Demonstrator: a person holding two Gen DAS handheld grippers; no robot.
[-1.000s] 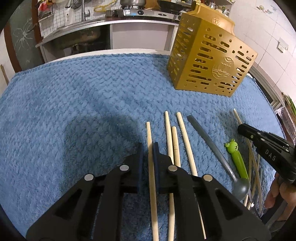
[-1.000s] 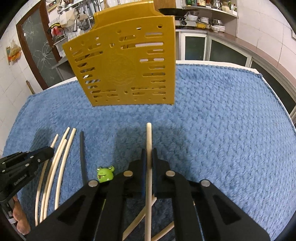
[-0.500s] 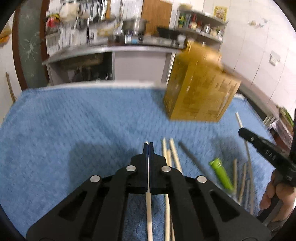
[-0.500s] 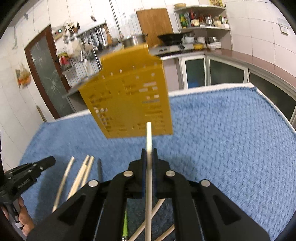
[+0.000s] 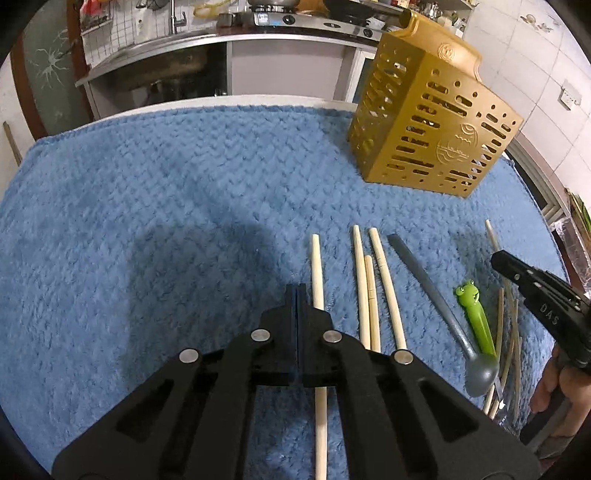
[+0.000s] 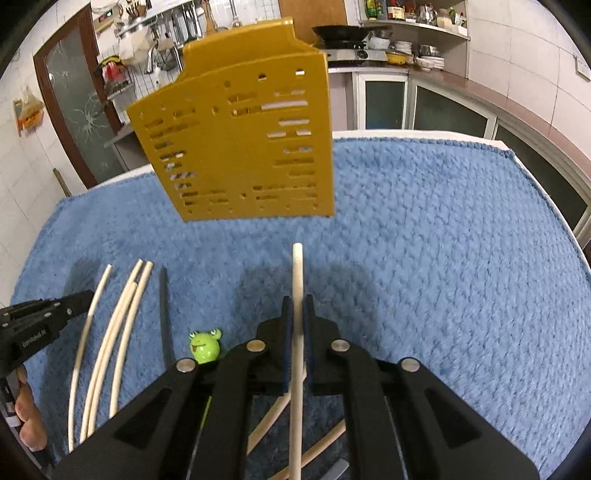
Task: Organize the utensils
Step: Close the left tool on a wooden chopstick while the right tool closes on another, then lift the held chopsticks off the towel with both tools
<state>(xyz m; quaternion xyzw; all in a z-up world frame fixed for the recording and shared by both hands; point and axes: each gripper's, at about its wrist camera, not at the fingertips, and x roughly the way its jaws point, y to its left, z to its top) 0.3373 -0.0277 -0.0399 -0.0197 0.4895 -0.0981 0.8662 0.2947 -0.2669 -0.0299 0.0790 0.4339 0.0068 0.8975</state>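
A gold perforated utensil holder (image 5: 428,129) stands at the far right of the blue towel (image 5: 147,206); it also shows in the right wrist view (image 6: 243,144). My left gripper (image 5: 296,290) is shut with nothing between its fingers; a pale wooden chopstick (image 5: 317,269) lies on the towel just to its right. My right gripper (image 6: 296,301) is shut on a wooden chopstick (image 6: 297,273) that points toward the holder. More chopsticks (image 5: 369,280), a grey spoon (image 5: 436,302) and a green frog-handled utensil (image 5: 474,314) lie on the towel.
The right gripper (image 5: 532,284) shows at the right edge of the left wrist view, over a loose pile of chopsticks (image 5: 506,332). A kitchen counter with a stove (image 5: 258,22) runs behind the table. The towel's left half holds nothing.
My left gripper lifted with a chopstick, then came back down; the chopstick now lies on the towel beside its shut fingers. My right gripper still holds its chopstick, now lower.
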